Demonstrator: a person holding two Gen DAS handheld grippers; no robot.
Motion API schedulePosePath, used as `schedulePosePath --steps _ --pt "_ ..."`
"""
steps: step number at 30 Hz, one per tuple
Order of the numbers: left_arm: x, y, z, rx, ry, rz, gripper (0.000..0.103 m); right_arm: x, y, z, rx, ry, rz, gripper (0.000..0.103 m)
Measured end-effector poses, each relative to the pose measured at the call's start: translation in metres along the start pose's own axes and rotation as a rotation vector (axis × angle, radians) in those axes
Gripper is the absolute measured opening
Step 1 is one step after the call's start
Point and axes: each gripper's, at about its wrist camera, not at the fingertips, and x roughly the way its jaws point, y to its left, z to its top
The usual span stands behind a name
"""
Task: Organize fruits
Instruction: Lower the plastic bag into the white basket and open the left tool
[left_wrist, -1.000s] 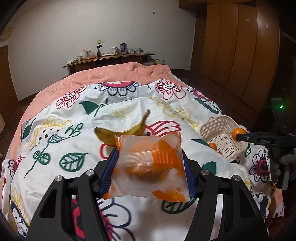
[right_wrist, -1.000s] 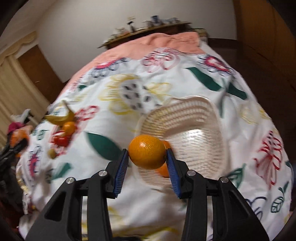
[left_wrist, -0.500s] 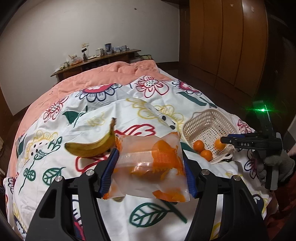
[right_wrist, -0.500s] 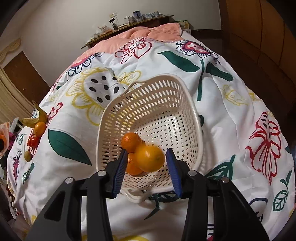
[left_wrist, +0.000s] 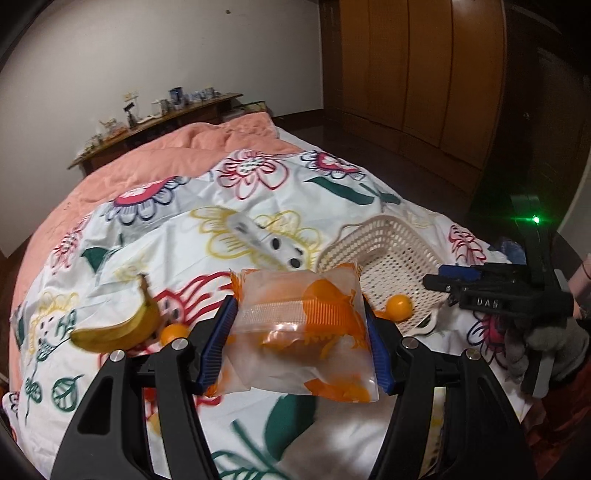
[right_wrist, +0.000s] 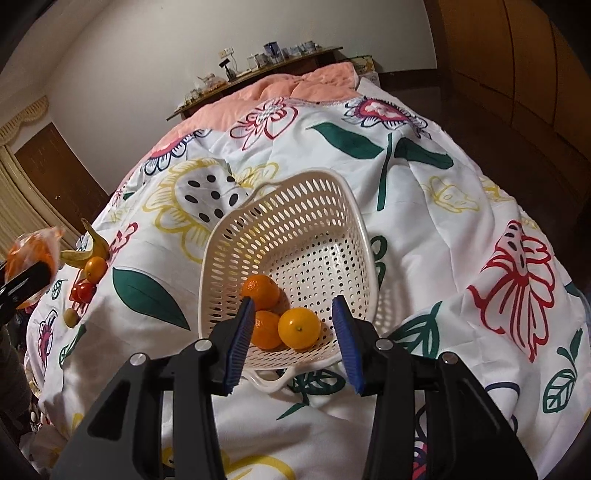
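The left tool (left_wrist: 301, 345) is clamped on a clear bag (left_wrist: 301, 328) whose orange contents are hard to make out. The right tool (right_wrist: 295, 343) stands apart above three oranges (right_wrist: 299, 328) in the basket (right_wrist: 284, 229) on the bed (right_wrist: 424, 229); its fingers hide part of one orange.

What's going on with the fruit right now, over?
Left tool clamped on a clear packet. Right tool open over the basket, three oranges inside. Banana loose on the bedspread; nothing blocking.
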Motion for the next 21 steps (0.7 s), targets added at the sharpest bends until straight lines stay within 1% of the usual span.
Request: schedulePosePath --steps 3,6,13,16,21 --pt "0.017 -0.01 0.012 -0.004 0.023 -0.041 0.065 -0.007 -0.001 0.0 -0.001 -0.027 0.002 0.044" --pt "0.034 -0.022 0.021 0.004 0.043 -0.055 0.065 -0.014 -0.005 0.0 0.005 -0.049 0.009 0.044" --pt "0.078 -0.05 0.038 0.036 0.099 -0.069 0.065 -0.026 -0.021 -0.001 0.046 -0.087 0.022 0.045" --pt "0.096 -0.058 0.043 0.036 0.127 -0.073 0.065 -0.028 -0.028 -0.003 0.062 -0.091 0.023 0.045" --pt "0.115 -0.067 0.048 0.043 0.158 -0.059 0.065 -0.025 -0.034 -0.006 0.079 -0.088 0.026 0.046"
